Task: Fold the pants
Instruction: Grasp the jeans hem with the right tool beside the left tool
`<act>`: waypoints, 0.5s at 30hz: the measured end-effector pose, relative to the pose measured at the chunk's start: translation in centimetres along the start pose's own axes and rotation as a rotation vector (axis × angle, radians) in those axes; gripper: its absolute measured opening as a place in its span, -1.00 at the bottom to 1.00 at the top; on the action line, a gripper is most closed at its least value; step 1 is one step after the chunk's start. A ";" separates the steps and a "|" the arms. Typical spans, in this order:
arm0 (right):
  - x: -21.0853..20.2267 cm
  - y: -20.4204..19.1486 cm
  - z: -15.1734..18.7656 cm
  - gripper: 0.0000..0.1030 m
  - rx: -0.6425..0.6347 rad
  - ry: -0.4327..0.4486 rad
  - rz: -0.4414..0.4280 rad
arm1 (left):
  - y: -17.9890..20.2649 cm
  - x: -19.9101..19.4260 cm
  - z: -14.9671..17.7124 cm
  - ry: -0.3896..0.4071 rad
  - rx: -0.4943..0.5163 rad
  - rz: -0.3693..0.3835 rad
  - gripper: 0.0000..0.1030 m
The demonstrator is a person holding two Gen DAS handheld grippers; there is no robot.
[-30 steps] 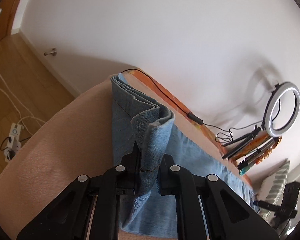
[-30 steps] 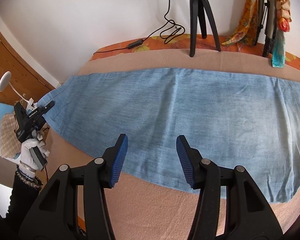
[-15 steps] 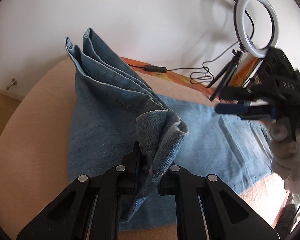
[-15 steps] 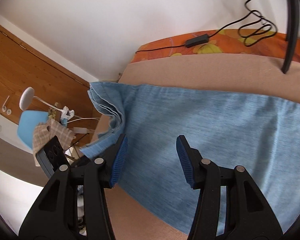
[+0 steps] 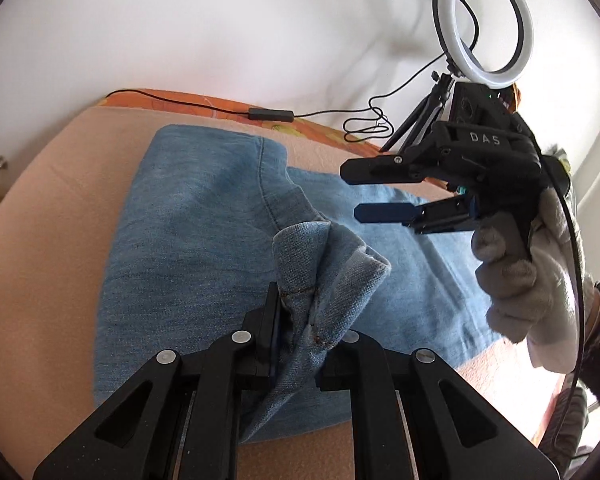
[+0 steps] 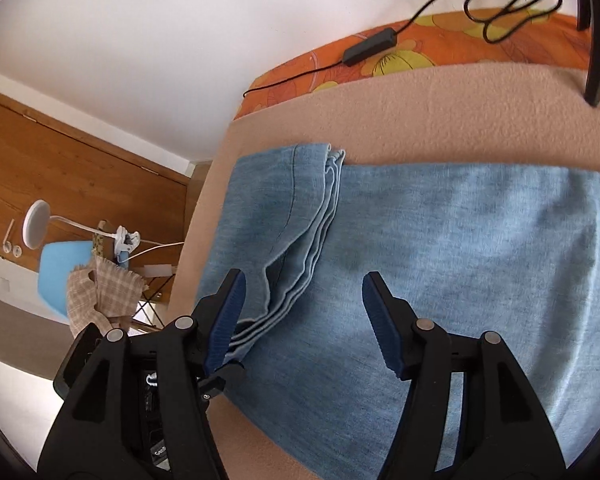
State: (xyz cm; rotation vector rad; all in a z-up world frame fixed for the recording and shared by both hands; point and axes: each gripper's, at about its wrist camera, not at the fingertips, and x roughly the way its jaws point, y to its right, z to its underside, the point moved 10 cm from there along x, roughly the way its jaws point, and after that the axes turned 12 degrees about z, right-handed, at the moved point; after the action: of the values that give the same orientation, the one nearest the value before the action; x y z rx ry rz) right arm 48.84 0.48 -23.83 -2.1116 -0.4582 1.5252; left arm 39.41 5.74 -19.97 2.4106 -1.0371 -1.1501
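Observation:
Light blue denim pants (image 6: 460, 240) lie flat across a peach blanket (image 6: 440, 120). Their leg ends (image 6: 268, 208) are folded over onto the rest, with the layered hems stacked at the fold's edge. My left gripper (image 5: 300, 320) is shut on a bunched corner of the hems (image 5: 332, 256), held just above the cloth. My right gripper (image 6: 303, 280), in a white-gloved hand (image 5: 516, 280), hovers over the folded edge. Its jaws are opening, with denim below them and nothing pressed between its blue pads (image 6: 380, 320). In the left wrist view the right gripper (image 5: 351, 192) comes in from the right.
A ring light (image 5: 484, 20) on a tripod stands at the back, and one tripod leg (image 6: 596, 40) rests on the blanket. A black cable with an inline switch (image 5: 270, 114) runs along the orange floral cover (image 6: 380, 60). Left of the bed are a blue chair (image 6: 60, 264) and a white lamp (image 6: 36, 222).
My left gripper carried the hems over, and the leg ends now lie flatter on the pants. My right gripper came lower toward the folded edge, and its jaws stand wider.

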 end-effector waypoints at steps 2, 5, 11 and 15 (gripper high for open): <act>0.6 -0.6 0.2 0.34 0.026 -0.032 -0.055 | 0.6 -0.3 -0.3 0.004 0.019 -0.006 -0.80; 1.8 -1.7 0.0 0.36 0.039 -0.051 -0.077 | 2.1 -0.1 -0.7 0.010 0.031 0.004 -0.80; 2.2 -2.1 -1.3 -0.07 0.035 0.014 -0.006 | 4.9 1.1 -0.8 -0.018 0.083 0.007 -0.80; 0.3 -2.0 -2.1 -0.76 -0.056 0.074 0.096 | 6.3 1.6 -0.5 -0.031 0.095 0.017 -0.80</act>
State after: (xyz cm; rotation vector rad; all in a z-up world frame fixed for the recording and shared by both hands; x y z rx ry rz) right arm 50.93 1.90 -22.43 -2.2546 -0.3824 1.4958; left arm 37.33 0.16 -17.29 2.4584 -1.1436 -1.1612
